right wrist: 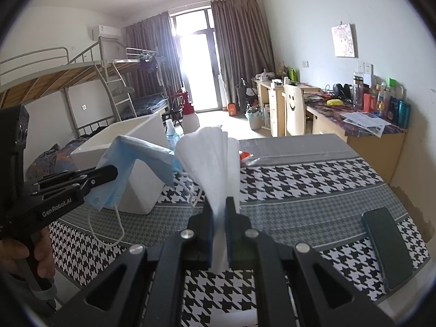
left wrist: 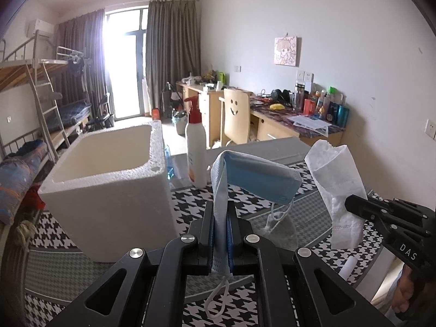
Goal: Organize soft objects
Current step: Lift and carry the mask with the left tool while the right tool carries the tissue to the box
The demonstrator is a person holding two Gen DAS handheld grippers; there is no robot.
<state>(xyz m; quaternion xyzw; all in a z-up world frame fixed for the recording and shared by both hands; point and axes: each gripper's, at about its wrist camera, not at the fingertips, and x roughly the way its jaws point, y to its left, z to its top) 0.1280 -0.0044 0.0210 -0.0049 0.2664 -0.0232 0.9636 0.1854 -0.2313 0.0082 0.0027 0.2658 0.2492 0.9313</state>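
Taking the white foam box (left wrist: 109,179) as our landmark, we see it standing open-topped at the left of the houndstooth tablecloth (right wrist: 299,179), its near corner close to the table's left edge, with bunk beds beyond that edge. Just right of the box and behind it stands a white bottle with a red pump (left wrist: 195,152), with a clear blue-labelled bottle (left wrist: 168,160) tucked against the box's far right corner. Right of the box, above the cloth, our left gripper (left wrist: 220,212) has its jaws pinched on a blue face mask (left wrist: 259,177), whose body droops rightward and whose ear loops dangle free. Further right of the box, our right gripper (right wrist: 219,212) has its jaws clamped on a white mask (right wrist: 215,158), which fans upward. Between the two masks we see open air and bare cloth. Far right of the box, a dark phone (right wrist: 387,245) lies near the table's right edge, with patterned cloth open around it.
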